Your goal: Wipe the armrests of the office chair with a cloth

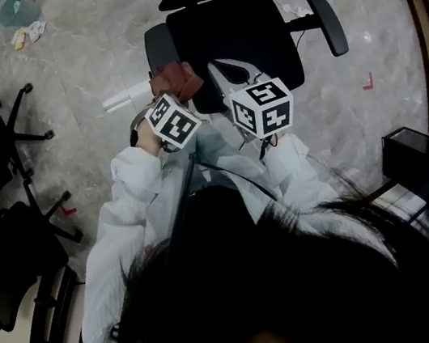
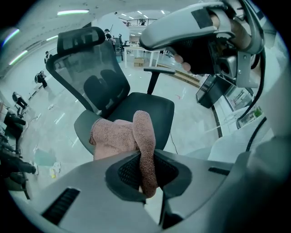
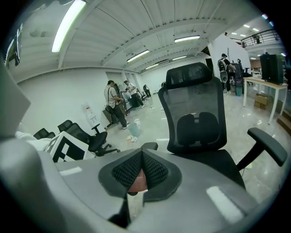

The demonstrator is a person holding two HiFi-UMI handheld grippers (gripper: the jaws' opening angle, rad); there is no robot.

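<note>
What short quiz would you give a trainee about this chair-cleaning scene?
1. True or false: the right gripper has its jaws wide open.
2. Which one grips the pink cloth? A the left gripper; B the right gripper; C neither.
3. Fill in: the seat of the office chair is ____ in colour.
Key: 1 false; 2 A; 3 black.

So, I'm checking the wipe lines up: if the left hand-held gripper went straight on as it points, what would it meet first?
Probably the chair's near armrest, touched first by the cloth that the left hand-held gripper grips; the seat lies right beside, so depth leaves doubt.
</note>
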